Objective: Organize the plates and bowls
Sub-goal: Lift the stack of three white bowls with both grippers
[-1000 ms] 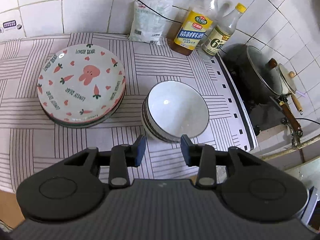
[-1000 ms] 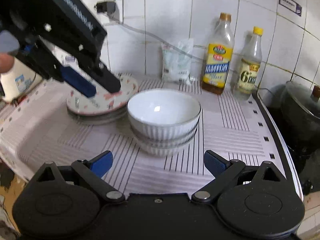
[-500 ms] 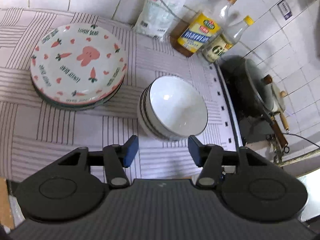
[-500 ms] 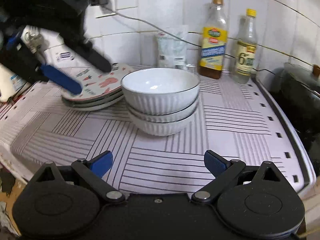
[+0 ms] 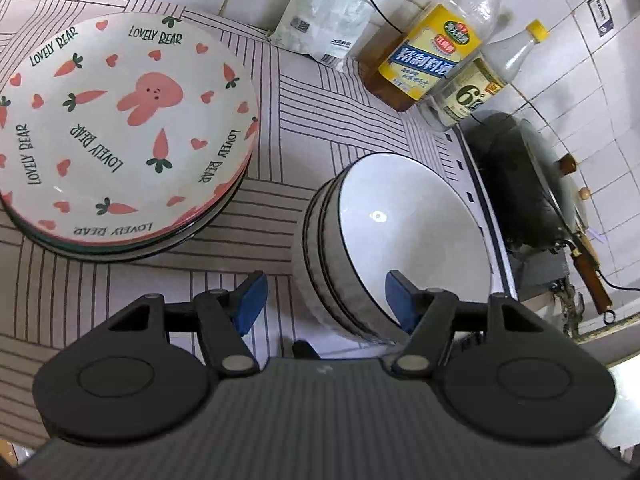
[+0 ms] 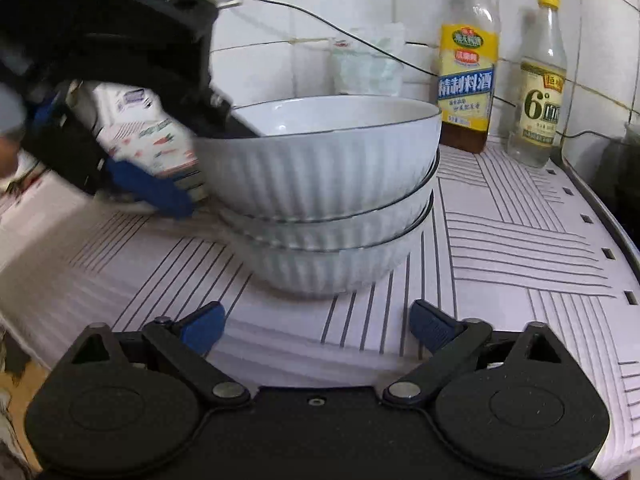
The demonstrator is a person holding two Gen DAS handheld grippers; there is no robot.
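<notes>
Left wrist view: my left gripper (image 5: pixel 324 300) straddles the near rim of the stack of bowls (image 5: pixel 400 240), one blue pad outside the ribbed wall, the other inside; jaws have just been widening, parted, pads not pressing. Bowls: three nested, white, glossy, thin dark rims, standing on the striped mat (image 5: pixel 328 120) beside the stack of plates (image 5: pixel 120 120) with carrot print. Plates cut off at the left edge. Right wrist view: my right gripper (image 6: pixel 316 326) is spread wide over bare mat, short of the bowls, nothing between the pads. Left gripper blurred there, hiding most of the plates. Two bottles (image 6: pixel 468 60) upright at the tiled wall
</notes>
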